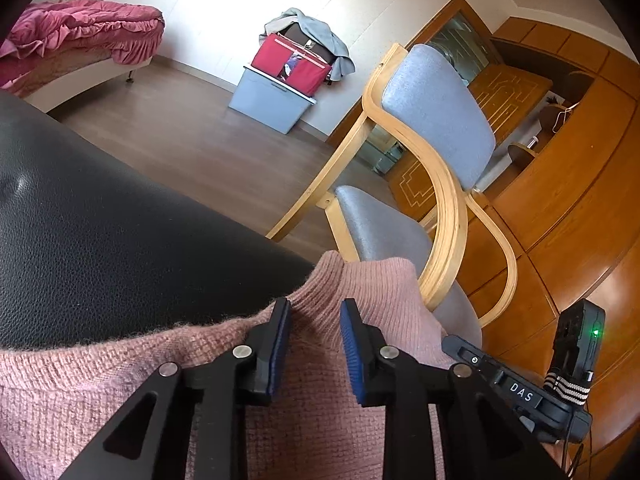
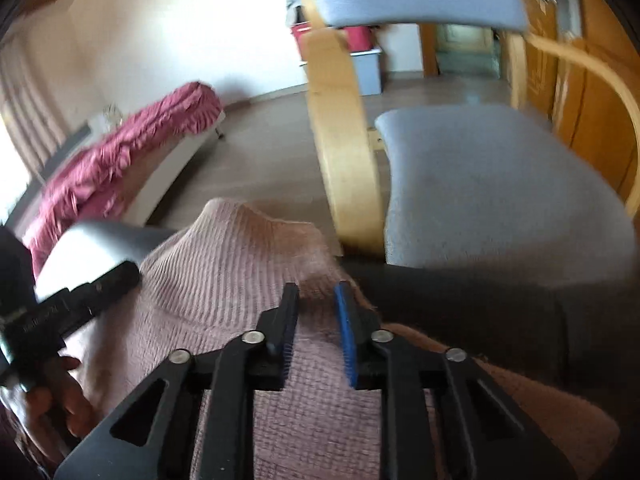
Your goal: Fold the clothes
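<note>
A pink knit sweater (image 1: 120, 380) lies on a black leather surface (image 1: 100, 240), its ribbed collar pointing away from me. My left gripper (image 1: 314, 308) stands open at the base of the collar, with knit fabric lying between its blue pads. In the blurred right wrist view the sweater (image 2: 224, 280) fills the foreground, and my right gripper (image 2: 318, 292) is narrowly closed at the shoulder edge, where a raised fold of fuzzy fabric sits pinched between its pads. A hand (image 2: 60, 404) holds the other tool at the left edge.
A wooden armchair with grey cushions (image 1: 436, 120) stands just beyond the black surface, close to the collar. Wooden cabinets (image 1: 560, 200) line the right. Farther off are a bed with a red quilt (image 1: 80, 28) and a grey box (image 1: 272, 96) under a red bag.
</note>
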